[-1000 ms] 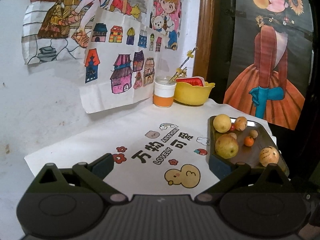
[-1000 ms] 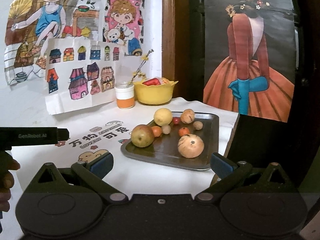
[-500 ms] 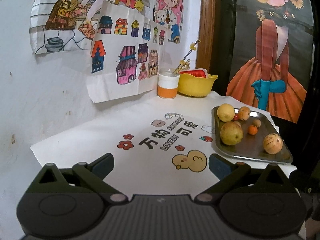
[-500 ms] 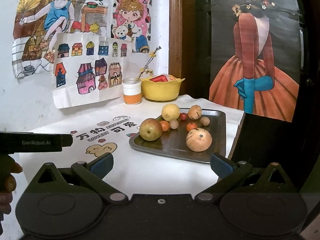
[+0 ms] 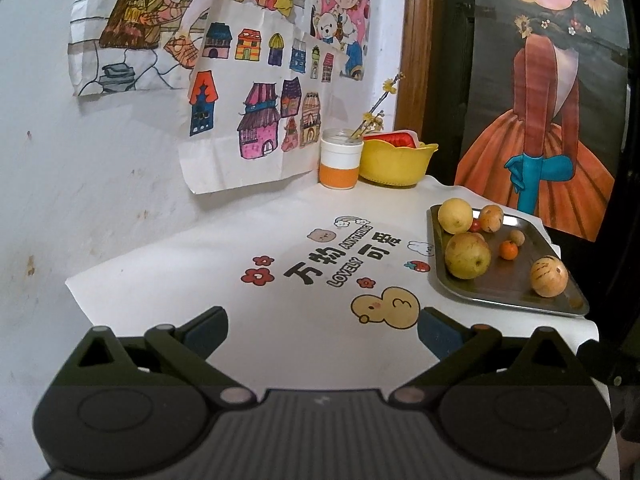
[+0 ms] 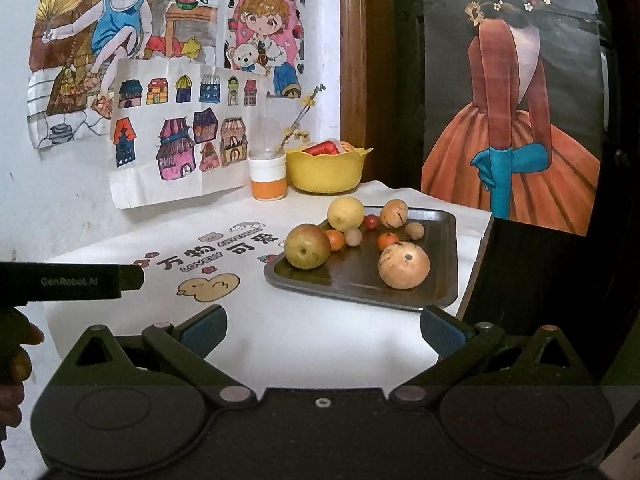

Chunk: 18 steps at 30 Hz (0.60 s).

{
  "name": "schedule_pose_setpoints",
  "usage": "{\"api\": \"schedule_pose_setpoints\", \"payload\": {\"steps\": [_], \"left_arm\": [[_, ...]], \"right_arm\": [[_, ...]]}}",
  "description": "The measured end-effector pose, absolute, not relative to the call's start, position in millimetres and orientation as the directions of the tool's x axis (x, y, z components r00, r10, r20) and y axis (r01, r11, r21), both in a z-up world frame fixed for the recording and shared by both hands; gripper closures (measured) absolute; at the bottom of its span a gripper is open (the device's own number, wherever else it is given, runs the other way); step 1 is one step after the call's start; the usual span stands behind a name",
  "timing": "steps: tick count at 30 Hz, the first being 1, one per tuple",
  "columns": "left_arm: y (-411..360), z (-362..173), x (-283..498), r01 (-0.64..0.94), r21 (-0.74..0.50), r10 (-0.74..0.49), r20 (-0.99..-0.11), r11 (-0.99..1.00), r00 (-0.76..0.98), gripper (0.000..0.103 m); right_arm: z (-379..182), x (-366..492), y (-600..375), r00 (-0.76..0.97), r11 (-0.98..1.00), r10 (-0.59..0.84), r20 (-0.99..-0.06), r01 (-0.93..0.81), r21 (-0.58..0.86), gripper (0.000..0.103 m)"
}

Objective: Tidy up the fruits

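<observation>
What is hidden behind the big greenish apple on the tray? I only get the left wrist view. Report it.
Observer: The right wrist view shows a small orange fruit close against the apple, on the side you cannot see.
Operator: Go on. Say what lies next to it.
Observer: A small pale round fruit sits right beside that orange one, on the tray.
Operator: Now give me the right gripper.
Observer: The right gripper is open and empty, in front of the tray's near edge.
</observation>
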<state>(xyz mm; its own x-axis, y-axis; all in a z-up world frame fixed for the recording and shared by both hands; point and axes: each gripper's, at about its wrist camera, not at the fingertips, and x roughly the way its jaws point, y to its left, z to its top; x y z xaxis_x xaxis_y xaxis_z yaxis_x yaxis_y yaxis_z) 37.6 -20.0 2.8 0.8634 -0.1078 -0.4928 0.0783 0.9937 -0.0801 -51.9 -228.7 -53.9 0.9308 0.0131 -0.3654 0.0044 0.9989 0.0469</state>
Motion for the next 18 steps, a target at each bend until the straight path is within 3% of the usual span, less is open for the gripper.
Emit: {"api": "schedule_pose_setpoints", "payload": {"steps": [18], "left_arm": [[-12.6, -2.4, 34.9, 0.063, -0.082, -0.096, -0.506, 0.995, 0.857, 0.0]], "right_arm": [[-59.5, -53.0, -227.0, 0.929, 0.999, 0.016, -0.369, -0.005, 0.031, 0.001]]}}
